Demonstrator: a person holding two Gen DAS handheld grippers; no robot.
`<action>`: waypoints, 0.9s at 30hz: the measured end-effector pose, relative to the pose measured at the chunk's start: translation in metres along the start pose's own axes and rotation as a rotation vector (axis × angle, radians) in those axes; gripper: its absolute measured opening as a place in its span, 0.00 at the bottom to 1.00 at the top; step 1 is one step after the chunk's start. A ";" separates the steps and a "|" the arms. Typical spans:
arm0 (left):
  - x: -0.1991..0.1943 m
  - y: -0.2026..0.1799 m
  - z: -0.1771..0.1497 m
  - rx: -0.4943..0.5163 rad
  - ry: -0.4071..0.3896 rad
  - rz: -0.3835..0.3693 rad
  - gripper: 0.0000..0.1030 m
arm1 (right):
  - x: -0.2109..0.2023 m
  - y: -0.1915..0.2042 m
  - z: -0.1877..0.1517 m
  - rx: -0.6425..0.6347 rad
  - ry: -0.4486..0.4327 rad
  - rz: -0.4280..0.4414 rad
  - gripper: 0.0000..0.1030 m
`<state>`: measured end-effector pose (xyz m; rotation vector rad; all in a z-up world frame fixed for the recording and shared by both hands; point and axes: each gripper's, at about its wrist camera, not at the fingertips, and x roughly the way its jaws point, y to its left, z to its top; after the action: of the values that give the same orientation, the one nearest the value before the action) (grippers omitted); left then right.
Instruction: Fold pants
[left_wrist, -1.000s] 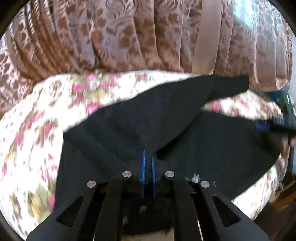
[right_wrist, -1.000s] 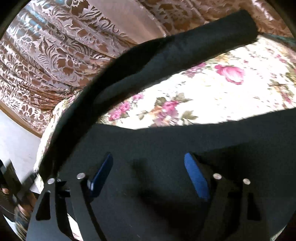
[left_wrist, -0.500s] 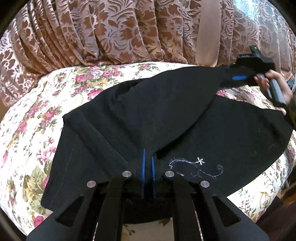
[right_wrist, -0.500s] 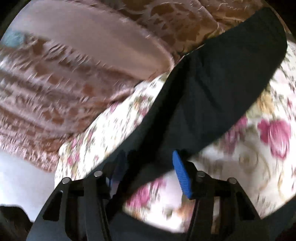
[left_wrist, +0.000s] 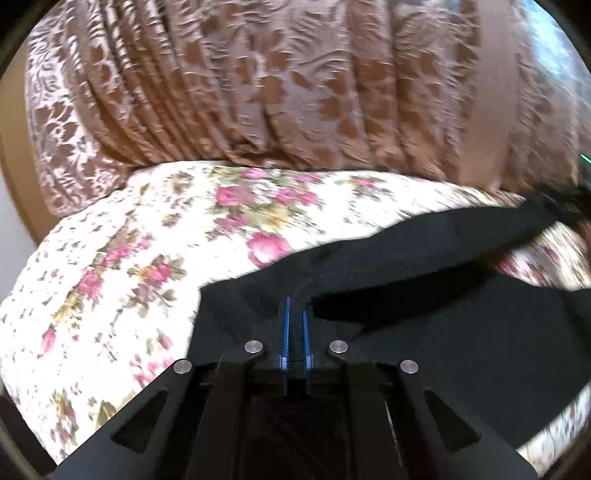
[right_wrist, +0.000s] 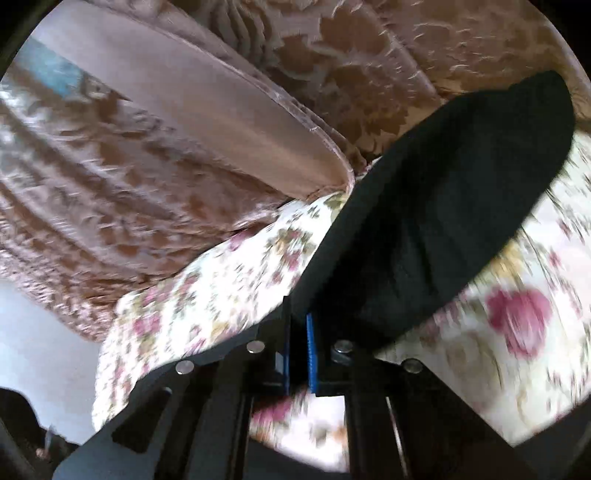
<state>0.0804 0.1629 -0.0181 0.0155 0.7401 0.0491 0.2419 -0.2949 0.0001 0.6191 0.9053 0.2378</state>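
The black pants (left_wrist: 424, 314) lie on a bed with a floral sheet (left_wrist: 147, 258). My left gripper (left_wrist: 294, 314) is shut on a fold of the black cloth near its left edge. One pant leg (left_wrist: 461, 236) stretches as a raised band toward the far right, where my right gripper (left_wrist: 565, 203) shows as a dark blur at its end. In the right wrist view, that gripper (right_wrist: 297, 317) is shut on the hem of the leg (right_wrist: 443, 206), which hangs above the sheet (right_wrist: 229, 288) and runs up to the right.
A brown patterned curtain (left_wrist: 277, 85) hangs along the far side of the bed, with a plain tan band (right_wrist: 229, 110) in it. The bed's left edge drops to a pale floor (right_wrist: 44, 350). Dark objects (right_wrist: 22, 435) sit at the lower left.
My right gripper has shut on the end of the pant leg and lifted it off the sheet. The left gripper has moved with its fold of cloth, uncovering more floral sheet on the left.
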 end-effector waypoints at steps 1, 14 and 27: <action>0.004 0.002 0.002 0.002 0.011 0.009 0.05 | -0.011 -0.003 -0.012 -0.007 0.000 0.012 0.06; -0.057 0.057 -0.100 -0.562 0.147 -0.270 0.55 | -0.022 -0.047 -0.086 0.059 0.078 -0.035 0.06; -0.004 0.043 -0.095 -0.894 0.192 -0.411 0.55 | -0.015 -0.068 -0.077 0.147 0.079 0.015 0.25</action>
<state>0.0115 0.2049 -0.0837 -1.0027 0.8481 -0.0153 0.1673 -0.3253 -0.0657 0.7568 1.0002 0.2117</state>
